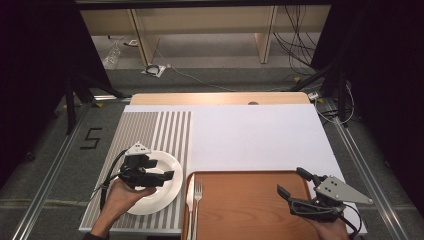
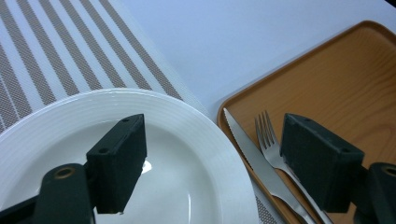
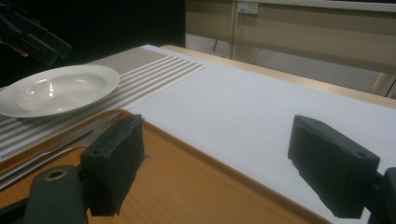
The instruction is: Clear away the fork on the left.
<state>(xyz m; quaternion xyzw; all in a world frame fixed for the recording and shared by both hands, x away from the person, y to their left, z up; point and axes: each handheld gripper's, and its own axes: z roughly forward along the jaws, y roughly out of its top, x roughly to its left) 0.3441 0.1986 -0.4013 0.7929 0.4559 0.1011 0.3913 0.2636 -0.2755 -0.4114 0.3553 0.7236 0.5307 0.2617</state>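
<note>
Now the left tool, jaws apart, hovers level over the round plate.

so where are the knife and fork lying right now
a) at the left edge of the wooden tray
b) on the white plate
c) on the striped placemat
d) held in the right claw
a: the knife and fork lie side by side just inside the left rim of the wooden tray, beside the white plate, which sits on the striped placemat.
</note>
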